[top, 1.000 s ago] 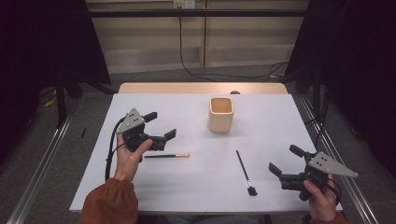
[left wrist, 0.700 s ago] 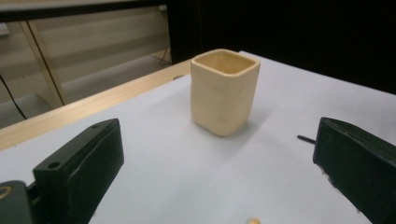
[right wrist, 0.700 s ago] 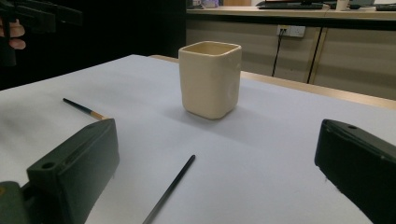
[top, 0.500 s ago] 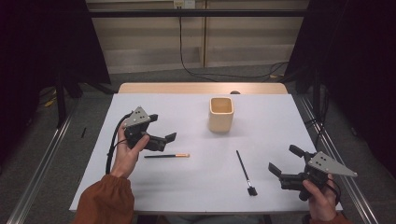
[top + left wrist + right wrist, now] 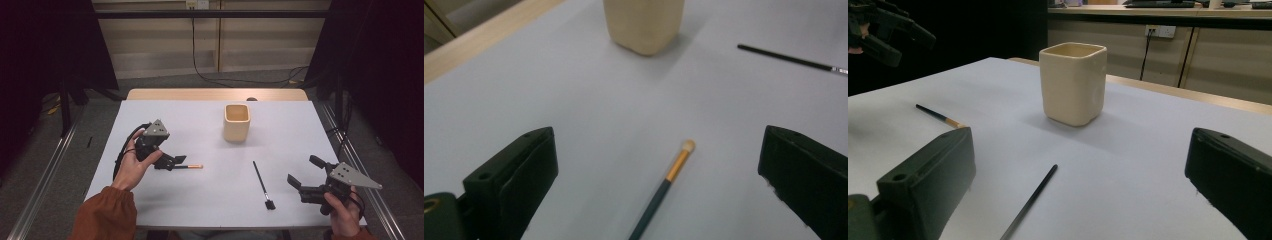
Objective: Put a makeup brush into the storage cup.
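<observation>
Left gripper view puts the orange-tipped brush (image 5: 669, 187) flat on the desk (image 5: 574, 100) at lower centre, framed between the left tongs (image 5: 659, 180), spread apart for pickup. Right tongs (image 5: 305, 180), also apart, idle lower right.

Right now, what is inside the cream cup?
The cream cup shows bare inner walls near its rim in the high view. Its bottom is hidden by its walls, so I cannot tell whether anything lies there.
</observation>
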Action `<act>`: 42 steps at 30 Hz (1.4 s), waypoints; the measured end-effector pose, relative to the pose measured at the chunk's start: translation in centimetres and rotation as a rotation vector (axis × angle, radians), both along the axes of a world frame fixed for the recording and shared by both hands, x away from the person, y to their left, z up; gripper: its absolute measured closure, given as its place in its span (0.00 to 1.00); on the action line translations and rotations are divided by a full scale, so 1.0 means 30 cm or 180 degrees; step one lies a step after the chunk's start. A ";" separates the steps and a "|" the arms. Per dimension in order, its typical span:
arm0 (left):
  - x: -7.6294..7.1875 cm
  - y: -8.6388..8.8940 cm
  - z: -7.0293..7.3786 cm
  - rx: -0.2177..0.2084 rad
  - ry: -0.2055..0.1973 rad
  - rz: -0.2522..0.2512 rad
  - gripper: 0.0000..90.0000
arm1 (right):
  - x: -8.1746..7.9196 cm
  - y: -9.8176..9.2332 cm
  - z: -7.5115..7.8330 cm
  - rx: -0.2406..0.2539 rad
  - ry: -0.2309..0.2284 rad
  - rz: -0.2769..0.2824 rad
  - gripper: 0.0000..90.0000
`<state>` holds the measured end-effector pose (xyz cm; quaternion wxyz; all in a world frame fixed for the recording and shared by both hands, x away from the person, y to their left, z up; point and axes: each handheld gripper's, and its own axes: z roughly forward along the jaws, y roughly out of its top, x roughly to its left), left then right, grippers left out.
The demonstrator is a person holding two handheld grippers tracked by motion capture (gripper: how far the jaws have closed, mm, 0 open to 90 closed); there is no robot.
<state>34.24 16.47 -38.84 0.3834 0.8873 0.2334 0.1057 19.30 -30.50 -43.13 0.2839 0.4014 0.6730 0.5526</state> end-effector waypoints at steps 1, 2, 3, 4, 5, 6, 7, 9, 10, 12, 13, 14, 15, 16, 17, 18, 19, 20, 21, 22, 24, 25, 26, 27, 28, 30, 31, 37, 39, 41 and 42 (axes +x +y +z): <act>-0.001 0.000 -0.003 0.0044 0.0018 -0.0017 0.03 | 0.000 0.000 0.000 0.0000 0.0000 0.0004 0.00; -0.003 0.000 -0.004 0.0074 0.0028 -0.0021 0.04 | 0.000 0.000 0.000 -0.0002 0.0000 0.0008 0.00; -0.002 0.001 -0.006 0.0124 0.0046 -0.0058 0.04 | 0.000 0.000 0.000 -0.0009 -0.0002 0.0006 0.00; -0.001 0.002 -0.007 0.0184 0.0089 -0.0094 0.04 | 0.000 0.001 0.000 -0.0006 0.0000 0.0006 0.00; -0.001 0.001 -0.011 0.0193 0.0127 -0.0094 0.04 | 0.001 0.001 0.000 -0.0002 0.0002 0.0005 0.00; 0.000 0.001 -0.013 0.0234 0.0164 -0.0112 0.04 | 0.001 0.001 -0.001 -0.0009 0.0002 0.0007 0.00; 0.001 0.001 -0.013 0.0300 0.0171 -0.0159 0.05 | 0.001 0.001 -0.001 -0.0009 0.0006 0.0012 0.00; 0.002 0.000 -0.015 0.0405 0.0186 -0.0179 0.05 | 0.001 0.001 0.000 -0.0005 0.0008 0.0008 0.00; -0.001 -0.004 -0.018 0.0384 0.0205 -0.0143 0.05 | 0.001 0.001 0.000 -0.0003 0.0012 0.0007 0.00; 0.002 -0.002 -0.016 0.0487 0.0220 -0.0197 0.05 | 0.001 0.000 -0.001 -0.0011 0.0010 0.0010 0.00; 0.003 -0.005 -0.016 0.0608 0.0264 -0.0248 0.05 | 0.001 0.000 -0.001 -0.0011 0.0007 0.0012 0.00; 0.002 -0.007 -0.018 0.0603 0.0307 -0.0245 0.05 | 0.001 0.000 -0.001 -0.0014 0.0007 0.0012 0.00; 0.002 -0.007 -0.020 0.0619 0.0346 -0.0266 0.05 | 0.001 0.001 -0.001 -0.0019 0.0008 0.0014 0.00; 0.005 -0.004 -0.019 0.0673 0.0372 -0.0315 0.05 | 0.001 0.001 -0.001 -0.0018 0.0009 0.0015 0.00; 0.006 -0.003 -0.020 0.0704 0.0397 -0.0324 0.06 | 0.001 0.001 -0.001 -0.0018 0.0011 0.0012 0.00; 0.007 -0.001 -0.022 0.0733 0.0418 -0.0342 0.06 | 0.001 0.002 -0.001 -0.0018 0.0014 0.0014 0.00; 0.007 0.001 -0.026 0.0758 0.0450 -0.0362 0.06 | 0.001 0.002 -0.001 -0.0017 0.0017 0.0021 0.00; 0.005 0.002 -0.031 0.0802 0.0471 -0.0371 0.06 | 0.001 0.002 -0.001 -0.0017 0.0016 0.0021 0.00; 0.004 0.002 -0.036 0.0862 0.0486 -0.0396 0.06 | 0.001 0.002 -0.001 -0.0018 0.0017 0.0019 0.00; 0.002 0.002 -0.043 0.0924 0.0509 -0.0424 0.06 | 0.002 0.002 -0.002 -0.0015 0.0022 0.0020 0.00; -0.003 0.001 -0.057 0.1057 0.0539 -0.0473 0.05 | 0.002 0.002 -0.002 -0.0018 0.0023 0.0018 0.00; -0.004 0.001 -0.064 0.1121 0.0556 -0.0502 0.05 | 0.002 0.003 -0.002 -0.0018 0.0023 0.0019 0.00; -0.005 0.002 -0.072 0.1186 0.0577 -0.0542 0.05 | 0.002 0.003 -0.002 -0.0022 0.0025 0.0024 0.00; -0.006 0.002 -0.080 0.1247 0.0565 -0.0563 0.05 | 0.002 0.003 -0.002 -0.0024 0.0027 0.0024 0.00; -0.008 0.002 -0.087 0.1307 0.0568 -0.0582 0.05 | 0.003 0.003 -0.002 -0.0023 0.0027 0.0023 0.00; -0.010 0.005 -0.094 0.1354 0.0557 -0.0651 0.05 | 0.003 0.004 -0.002 -0.0026 0.0028 0.0027 0.00; -0.010 0.007 -0.096 0.1359 0.0550 -0.0650 0.05 | 0.003 0.004 -0.002 -0.0032 0.0024 0.0029 0.00; 0.014 0.014 -0.096 0.1279 0.0580 -0.0679 0.06 | 0.005 0.007 -0.004 -0.0038 0.0038 0.0050 0.00; 0.023 0.008 -0.103 0.1278 0.0558 -0.0694 0.05 | 0.006 0.008 -0.003 -0.0039 0.0046 0.0056 0.00; 0.032 0.002 -0.112 0.1322 0.0578 -0.0659 0.06 | 0.006 0.008 -0.003 -0.0042 0.0046 0.0056 0.00; 0.037 -0.002 -0.115 0.1332 0.0582 -0.0636 0.06 | 0.006 0.008 -0.003 -0.0040 0.0043 0.0056 0.00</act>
